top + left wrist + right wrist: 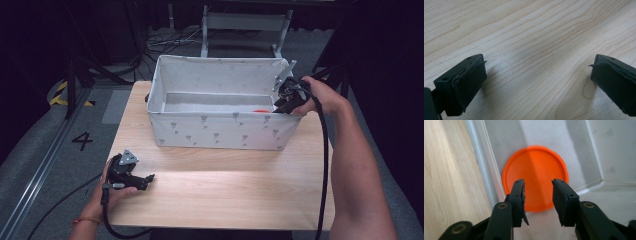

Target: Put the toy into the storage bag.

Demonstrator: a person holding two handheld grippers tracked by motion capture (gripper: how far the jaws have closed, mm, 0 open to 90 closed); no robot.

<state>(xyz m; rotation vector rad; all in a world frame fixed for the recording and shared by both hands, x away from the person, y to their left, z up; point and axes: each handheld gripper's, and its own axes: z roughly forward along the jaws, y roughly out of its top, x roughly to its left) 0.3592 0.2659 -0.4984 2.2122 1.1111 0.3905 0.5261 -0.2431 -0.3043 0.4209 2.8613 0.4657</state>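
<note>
Left gripper (pixel 150 178) low, fingers wide apart; right gripper (pixel 538 195) tilted downward, fingers parted.

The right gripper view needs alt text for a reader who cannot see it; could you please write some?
An orange disc lies on the floor of a white fabric bin, seen from above past the right tool, whose two black jaws stand apart with nothing between them. A strip of wooden table runs down the left edge.

A round orange lid (pixel 535 176) lies flat on the floor of the white fabric bin (pixel 220 131), near its right end.
</note>
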